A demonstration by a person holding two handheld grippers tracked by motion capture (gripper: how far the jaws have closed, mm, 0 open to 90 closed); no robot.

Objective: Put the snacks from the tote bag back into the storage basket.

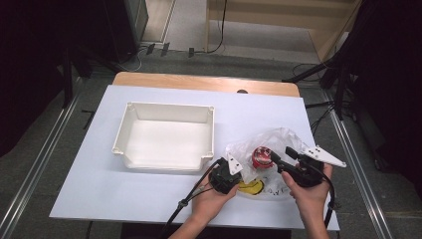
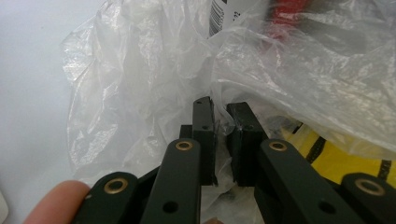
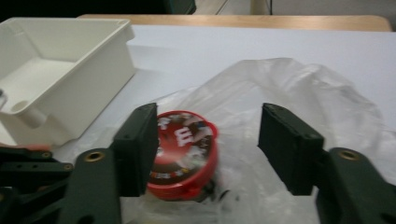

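Observation:
A crumpled clear plastic bag lies on the white table at the right, with a round red tub on it and a yellow packet at its near edge. My left gripper is at the bag's left edge. In the left gripper view, this gripper is shut on a fold of the bag, beside the yellow packet. My right gripper is just right of the tub. In the right gripper view it stands open, the red tub low between its jaws and untouched, over the bag.
An empty white bin sits left of the bag, its near right corner close to my left gripper. The right gripper view shows the bin at the upper left. The table ends in a wooden strip at the back.

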